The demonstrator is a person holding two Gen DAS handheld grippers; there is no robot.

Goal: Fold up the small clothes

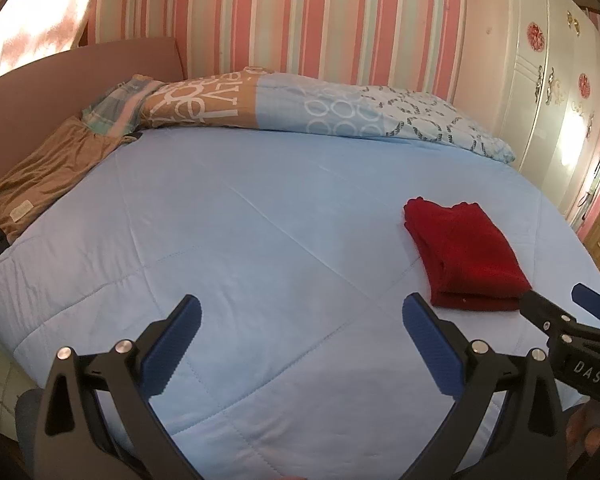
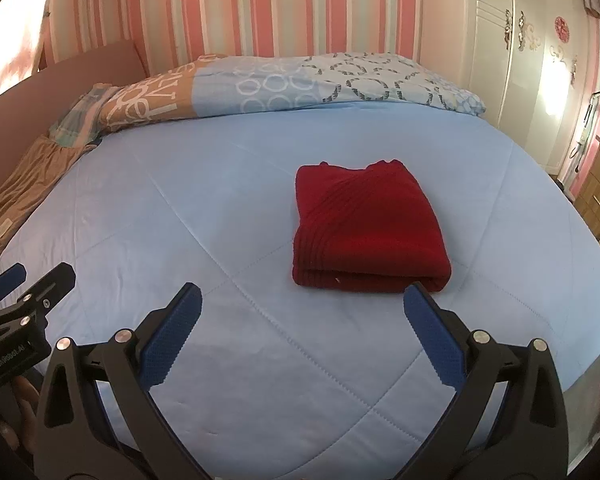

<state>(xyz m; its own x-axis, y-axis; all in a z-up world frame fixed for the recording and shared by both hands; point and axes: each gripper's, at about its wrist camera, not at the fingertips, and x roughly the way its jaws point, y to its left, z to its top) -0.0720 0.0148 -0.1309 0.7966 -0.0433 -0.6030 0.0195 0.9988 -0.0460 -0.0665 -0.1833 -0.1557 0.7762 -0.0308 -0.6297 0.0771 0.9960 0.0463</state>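
Fingers of the right gripper spread wide, empty, hovering at the bed's near edge with the folded red garment just ahead at 1 o'clock; left gripper likewise splayed and holding nothing, the garment off at its 2 o'clock. Garment lies as a compact stacked rectangle, fold toward the grippers, on the blue quilt, so both tools likely stand clear because the fold looks finished. No containers visible; a brown cloth lies at 10 o'clock, apart from the work.
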